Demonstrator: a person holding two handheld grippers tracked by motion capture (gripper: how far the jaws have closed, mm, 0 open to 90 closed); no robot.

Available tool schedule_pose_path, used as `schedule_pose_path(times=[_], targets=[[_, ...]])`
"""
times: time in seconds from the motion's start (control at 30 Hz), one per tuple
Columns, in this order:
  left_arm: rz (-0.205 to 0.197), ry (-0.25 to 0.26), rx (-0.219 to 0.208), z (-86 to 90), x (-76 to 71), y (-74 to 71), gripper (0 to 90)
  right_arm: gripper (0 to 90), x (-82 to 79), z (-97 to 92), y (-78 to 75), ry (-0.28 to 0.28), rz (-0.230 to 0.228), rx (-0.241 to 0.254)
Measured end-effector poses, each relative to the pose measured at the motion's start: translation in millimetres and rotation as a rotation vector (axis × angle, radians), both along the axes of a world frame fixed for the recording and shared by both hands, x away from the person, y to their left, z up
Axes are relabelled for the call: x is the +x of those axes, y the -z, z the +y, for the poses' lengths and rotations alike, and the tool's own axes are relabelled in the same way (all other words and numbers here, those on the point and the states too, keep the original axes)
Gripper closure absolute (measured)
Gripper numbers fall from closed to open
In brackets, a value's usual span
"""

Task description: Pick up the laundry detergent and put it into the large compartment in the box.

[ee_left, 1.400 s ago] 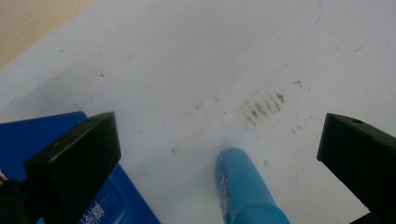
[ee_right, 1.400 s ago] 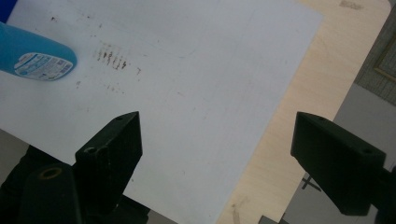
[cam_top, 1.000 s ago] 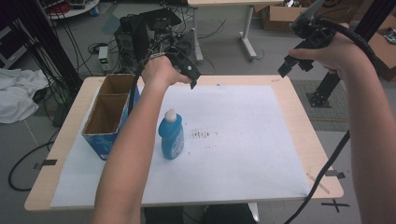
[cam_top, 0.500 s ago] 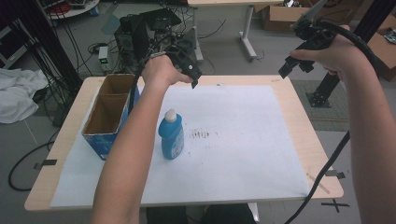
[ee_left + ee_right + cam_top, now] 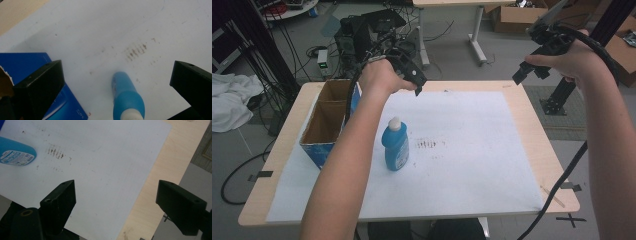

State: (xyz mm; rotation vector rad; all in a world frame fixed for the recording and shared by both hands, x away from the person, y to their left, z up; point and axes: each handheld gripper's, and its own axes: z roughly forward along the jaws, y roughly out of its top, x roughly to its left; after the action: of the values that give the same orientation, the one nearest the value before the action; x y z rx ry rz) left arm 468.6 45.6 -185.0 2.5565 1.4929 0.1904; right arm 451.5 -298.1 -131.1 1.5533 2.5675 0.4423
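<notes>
Blue bottle (image 5: 395,145) stands upright mid-left of frame beside the cardboard box (image 5: 328,120), left tongs (image 5: 414,82) wide open and empty above it, probably lining up a grab, right tongs (image 5: 532,75) also open, parked upper right.

Wooden table (image 5: 539,150) under stained white paper (image 5: 472,165)

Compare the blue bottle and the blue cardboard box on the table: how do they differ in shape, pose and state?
The blue bottle is narrow and rounded, while the blue cardboard box is long and straight-sided. The bottle stands upright and is shut with a white cap; the box lies lengthwise, open at the top, its brown inside split into two compartments. The bottle stands on the white sheet, beside the box. Both are blue, and no tongs touch either.
</notes>
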Motion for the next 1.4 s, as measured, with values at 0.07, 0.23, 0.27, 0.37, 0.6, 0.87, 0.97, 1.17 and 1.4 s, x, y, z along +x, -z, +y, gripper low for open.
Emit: schedule_pose_path(times=[0.07, 0.23, 0.27, 0.37, 0.6, 0.87, 0.97, 1.17, 1.4], targets=[[0.004, 0.001, 0.006, 0.1, -1.9, -0.7, 0.1, 16.4, -0.2, 0.6, 0.1, -0.005, -0.001, 0.001], [0.011, 0.005, -0.01, 0.0, -17.1, -6.3, 0.1, 16.4, -2.1, 4.0, -0.6, -0.01, -0.003, 0.001], [0.013, 0.005, -0.016, 0.3, -19.3, -6.3, 0.1, 16.4, -2.2, 4.2, -0.6, -0.009, -0.007, 0.002], [0.022, 0.016, -0.013, 1.2, -26.1, -5.2, 0.1, 16.4, -3.5, 4.7, -1.5, -0.009, -0.01, 0.005], [0.024, 0.026, 0.0, 3.4, -39.4, 1.1, 0.1, 16.4, -6.9, 3.1, -0.8, -0.011, -0.011, 0.007], [0.036, 0.035, 0.011, 6.2, -50.4, 12.2, 0.1, 16.4, -9.0, 3.4, -0.5, -0.025, -0.016, 0.006], [0.037, 0.034, 0.011, 8.3, -52.8, 16.3, 0.1, 16.4, -9.6, 3.8, -0.2, -0.025, -0.015, 0.006], [0.054, 0.036, 0.014, 11.4, -57.3, 24.9, 0.1, 16.4, -10.8, 4.8, 0.1, -0.021, -0.016, 0.006], [0.07, 0.036, 0.022, 12.4, -61.3, 36.8, 0.1, 16.4, -11.2, 6.6, 2.5, -0.027, -0.015, 0.004]])
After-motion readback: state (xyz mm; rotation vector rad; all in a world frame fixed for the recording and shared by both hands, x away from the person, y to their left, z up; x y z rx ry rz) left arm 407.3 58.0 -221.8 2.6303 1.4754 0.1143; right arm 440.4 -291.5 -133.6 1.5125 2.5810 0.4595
